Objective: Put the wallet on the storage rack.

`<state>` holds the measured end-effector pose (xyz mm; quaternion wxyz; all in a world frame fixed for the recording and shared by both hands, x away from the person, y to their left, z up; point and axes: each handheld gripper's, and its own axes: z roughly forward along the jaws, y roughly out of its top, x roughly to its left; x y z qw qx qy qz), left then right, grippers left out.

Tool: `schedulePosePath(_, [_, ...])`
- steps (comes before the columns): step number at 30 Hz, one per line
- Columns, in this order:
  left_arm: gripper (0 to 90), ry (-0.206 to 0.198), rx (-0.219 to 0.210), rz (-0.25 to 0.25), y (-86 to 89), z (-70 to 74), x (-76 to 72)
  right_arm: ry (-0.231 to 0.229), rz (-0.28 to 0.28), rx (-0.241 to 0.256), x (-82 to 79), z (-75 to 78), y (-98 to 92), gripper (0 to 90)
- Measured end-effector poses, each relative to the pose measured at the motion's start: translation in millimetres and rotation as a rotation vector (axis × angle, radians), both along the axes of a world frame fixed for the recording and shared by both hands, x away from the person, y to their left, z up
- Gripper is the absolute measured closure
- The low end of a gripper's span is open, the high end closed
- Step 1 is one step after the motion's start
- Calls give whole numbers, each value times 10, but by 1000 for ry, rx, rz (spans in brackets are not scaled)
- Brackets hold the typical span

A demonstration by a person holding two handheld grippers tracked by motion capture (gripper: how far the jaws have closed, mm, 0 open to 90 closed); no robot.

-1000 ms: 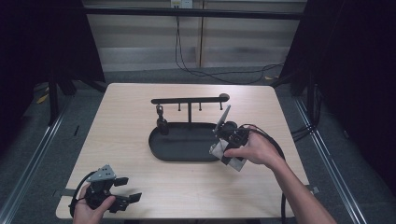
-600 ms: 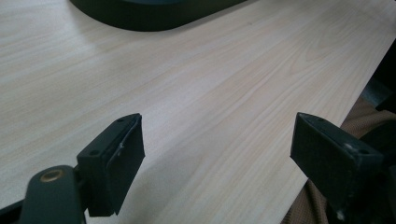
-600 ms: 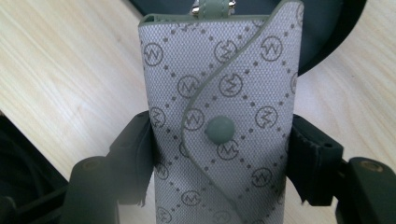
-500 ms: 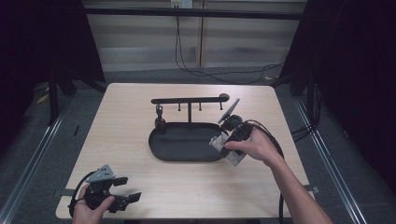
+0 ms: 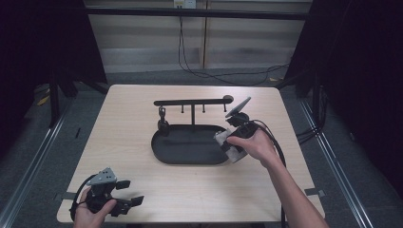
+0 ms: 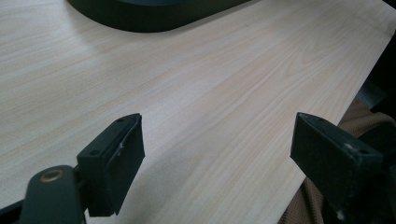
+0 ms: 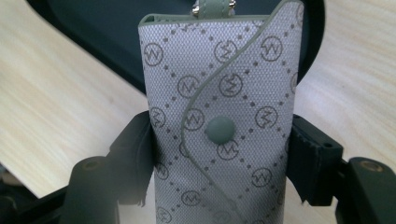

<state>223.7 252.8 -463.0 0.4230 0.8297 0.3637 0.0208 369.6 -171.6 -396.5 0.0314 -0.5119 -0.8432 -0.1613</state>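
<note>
- Broadly, a rectangular worktop (image 5: 142,118) of pale, straight-grained wood laminate with rounded corners is seen from the high view; it carries everything else.
- At its middle, a matte black oval tray (image 5: 185,149) with a low raised rim is set, from which a thin black post rises to a horizontal rail (image 5: 192,101) fitted with small pegs.
- A small dark piece (image 5: 162,124) is seen hanging from the rail's left end, just above the tray's rim; its shape cannot be made out.
- The right claw (image 5: 227,145) is held at the tray's right end and is closed on a pouch (image 7: 219,126), its two black, blocky jaws pressed against the pouch's two long sides.
- The pouch is a flat, oblong case of grey woven fabric, printed with circled zigzag emblems and dotted diagonal lines, edged in smooth sage-green trim, with a curved flap fastened by a round green snap; it is held above the tray's edge.
- The left claw (image 5: 124,203) is held low over the worktop's near left corner, its jaws spread wide with nothing between them.
</note>
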Motion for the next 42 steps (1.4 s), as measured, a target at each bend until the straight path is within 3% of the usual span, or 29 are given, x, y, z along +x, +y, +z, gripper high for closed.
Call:
schedulePosePath(6, [174, 4, 4, -7, -20, -2, -12, 4, -75, 43, 77, -94, -51, 327])
schedulePosePath(12, [174, 8, 3, -7, -10, -6, -5, 7, -115, 80, 120, -144, -72, 327])
schedulePosePath(20, [174, 4, 13, -16, -38, -5, -27, 24, -206, 186, 197, -286, -100, 327])
schedulePosePath(25, [174, 7, 13, -18, -32, -9, -19, 22, -230, 200, 227, -345, -84, 327])
schedulePosePath(29, [174, 7, 8, -12, -23, -7, -20, 48, -238, 252, 268, -436, -39, 327])
schedulePosePath(41, [174, 8, 9, -14, -29, -5, -35, 30, -315, 305, 346, -562, -41, 328])
schedulePosePath(42, [174, 12, 9, -17, -29, -6, -33, 30, -319, 291, 363, -602, -16, 327])
